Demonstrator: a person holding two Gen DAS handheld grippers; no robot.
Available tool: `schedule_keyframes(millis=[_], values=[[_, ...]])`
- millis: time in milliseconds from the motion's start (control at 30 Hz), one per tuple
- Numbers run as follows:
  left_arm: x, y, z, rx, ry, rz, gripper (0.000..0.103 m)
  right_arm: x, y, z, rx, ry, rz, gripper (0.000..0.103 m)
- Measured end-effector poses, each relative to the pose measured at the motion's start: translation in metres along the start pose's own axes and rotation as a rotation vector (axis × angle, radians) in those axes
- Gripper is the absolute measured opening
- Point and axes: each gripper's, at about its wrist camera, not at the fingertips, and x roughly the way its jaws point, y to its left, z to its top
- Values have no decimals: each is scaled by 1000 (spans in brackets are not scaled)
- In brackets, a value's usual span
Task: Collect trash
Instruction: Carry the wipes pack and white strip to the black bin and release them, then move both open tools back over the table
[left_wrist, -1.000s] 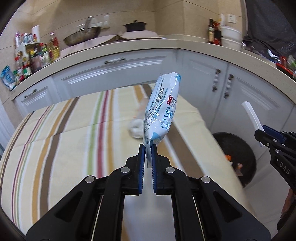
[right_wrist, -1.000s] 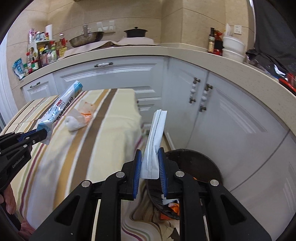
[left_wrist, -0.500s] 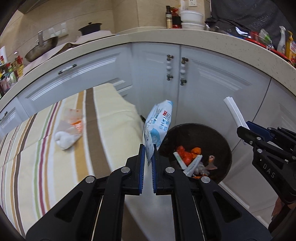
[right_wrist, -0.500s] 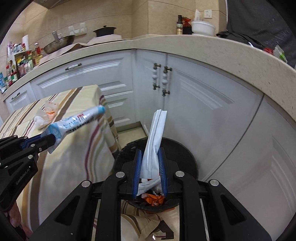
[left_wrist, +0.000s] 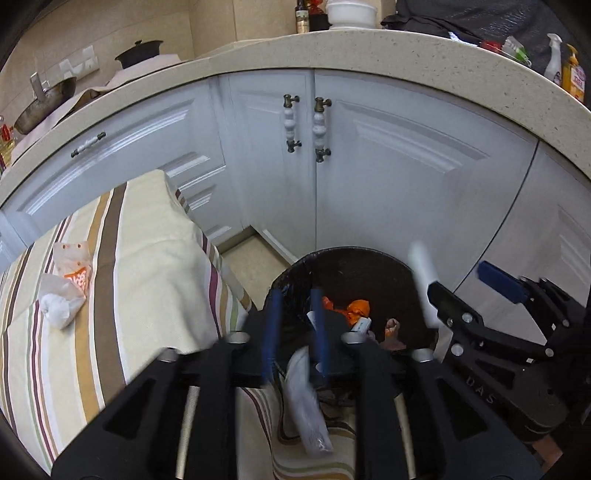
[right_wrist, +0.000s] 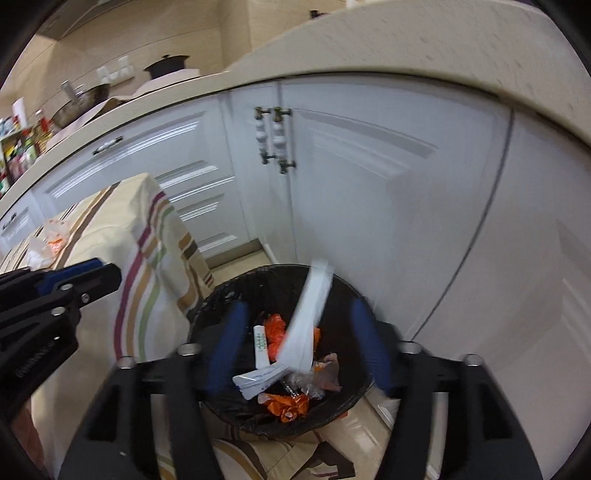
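A black trash bin (left_wrist: 354, 262) (right_wrist: 221, 291) stands on the floor against the white cabinets, holding orange wrappers and white packets. My left gripper (left_wrist: 295, 328) is open at the bin's near rim; the blue-and-white wet-wipe packet (left_wrist: 308, 406) is loose and blurred just below its fingers. My right gripper (right_wrist: 295, 339) is open over the bin; the white folded packet (right_wrist: 308, 314) is loose between its fingers, above the trash. It also shows in the left wrist view (left_wrist: 423, 280). A crumpled tissue (left_wrist: 57, 310) and an orange-and-clear wrapper (left_wrist: 74, 266) lie on the striped tablecloth (left_wrist: 140, 295).
The table's corner (right_wrist: 159, 236) hangs close to the bin's left side. White cabinet doors with knob handles (left_wrist: 306, 125) stand right behind the bin. A striped floor mat (right_wrist: 258, 458) lies under the bin. The counter (left_wrist: 332, 48) carries pans and bottles.
Both grippers moved over the bin and opened. The wet-wipe packet and the white folded packet left the jaws and are falling.
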Motion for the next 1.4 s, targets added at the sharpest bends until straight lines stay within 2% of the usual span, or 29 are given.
schedule_keyframes(millis=[233,433,567,733,1100,1400], values=[[-8,19,-3,-26,-8,34,38,-3,-3,-4,1,11,-9,64],[-28,48,-6,-69,-37,63,41,-12,15,3,-30,-5,9,65],[-47,73,-11,-104,-71,104,47,-21,36,9,-60,-27,38,65],[-67,109,-21,-154,-100,178,47,-32,69,20,-110,-57,82,66],[-88,194,-58,-294,-70,305,48,-40,152,28,-231,-75,185,66],[-93,236,-80,-369,-45,344,48,-38,199,24,-301,-54,241,67]])
